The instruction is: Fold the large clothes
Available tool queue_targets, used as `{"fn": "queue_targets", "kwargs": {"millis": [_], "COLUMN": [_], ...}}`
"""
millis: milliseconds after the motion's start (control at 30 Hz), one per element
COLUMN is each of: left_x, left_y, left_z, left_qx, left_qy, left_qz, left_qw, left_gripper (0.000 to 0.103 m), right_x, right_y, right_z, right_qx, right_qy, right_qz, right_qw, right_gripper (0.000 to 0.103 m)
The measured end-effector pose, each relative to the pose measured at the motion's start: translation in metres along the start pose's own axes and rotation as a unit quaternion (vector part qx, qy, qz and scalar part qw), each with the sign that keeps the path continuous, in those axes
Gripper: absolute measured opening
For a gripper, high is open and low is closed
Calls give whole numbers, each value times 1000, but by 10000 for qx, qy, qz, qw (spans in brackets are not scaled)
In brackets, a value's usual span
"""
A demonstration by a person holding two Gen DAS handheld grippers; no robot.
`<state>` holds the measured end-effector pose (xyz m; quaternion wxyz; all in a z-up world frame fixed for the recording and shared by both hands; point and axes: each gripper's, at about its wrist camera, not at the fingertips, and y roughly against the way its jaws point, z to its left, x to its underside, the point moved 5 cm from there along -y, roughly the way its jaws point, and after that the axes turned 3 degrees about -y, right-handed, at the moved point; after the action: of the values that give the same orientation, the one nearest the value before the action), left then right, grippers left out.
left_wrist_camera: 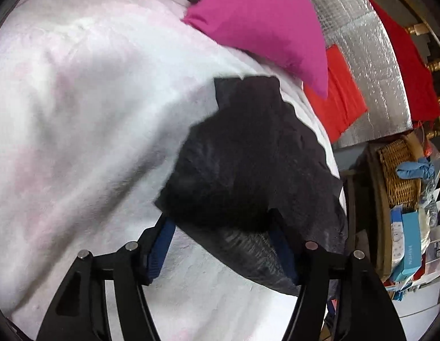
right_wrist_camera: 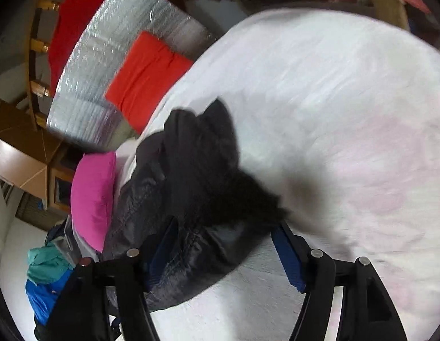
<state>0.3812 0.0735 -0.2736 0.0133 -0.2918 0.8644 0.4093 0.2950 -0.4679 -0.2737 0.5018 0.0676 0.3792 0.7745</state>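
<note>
A black garment (left_wrist_camera: 242,156) lies bunched on a white and pale pink fleece blanket (left_wrist_camera: 92,113) near the bed's edge. In the left wrist view my left gripper (left_wrist_camera: 220,217) stands with its jaws wide apart; the cloth lies over both blue-padded fingertips (left_wrist_camera: 163,241) and fills the gap. In the right wrist view the same garment (right_wrist_camera: 197,170) shows a shiny quilted part low down and a crumpled dark part above. My right gripper (right_wrist_camera: 225,224) also stands wide, with the cloth draped across its fingertips (right_wrist_camera: 288,255). I see neither pair of pads pinching it.
A magenta pillow (left_wrist_camera: 259,22) lies just beyond the garment, with a red cushion (left_wrist_camera: 339,99) on a silver foil mat (left_wrist_camera: 362,42) behind it. A wicker basket (left_wrist_camera: 399,170) and boxes stand beside the bed. A pile of teal and blue clothes (right_wrist_camera: 46,272) sits past the pillow (right_wrist_camera: 92,193).
</note>
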Motion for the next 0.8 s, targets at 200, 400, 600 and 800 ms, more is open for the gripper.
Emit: {"fn": "queue_targets", "kwargs": {"millis": [200,400,600,800], "left_x": [-11,-15,-19,-18], "left_y": [14,1,6,6], "left_z": [10,5,6,3], "left_qx": [-3,-248,-509,-916], "left_qy": [218,-24,-208,-495], "left_qz": [-349,-336,-467,-516], "left_qw": [9992,9991,9974,9932], "left_gripper": [70,68,62,62], "right_x": [-28,-21,-15,-12], "right_y": [22,-19,19,-1], "right_z": [-18,-6,6,-13], "right_qx": [-221,379,643,846], "right_qy": [69,724,1234,979], "right_qz": [-418,-172,-839,-314], "right_qw": [9989,9965,9867,9911], "right_gripper": [80,44,19,22]}}
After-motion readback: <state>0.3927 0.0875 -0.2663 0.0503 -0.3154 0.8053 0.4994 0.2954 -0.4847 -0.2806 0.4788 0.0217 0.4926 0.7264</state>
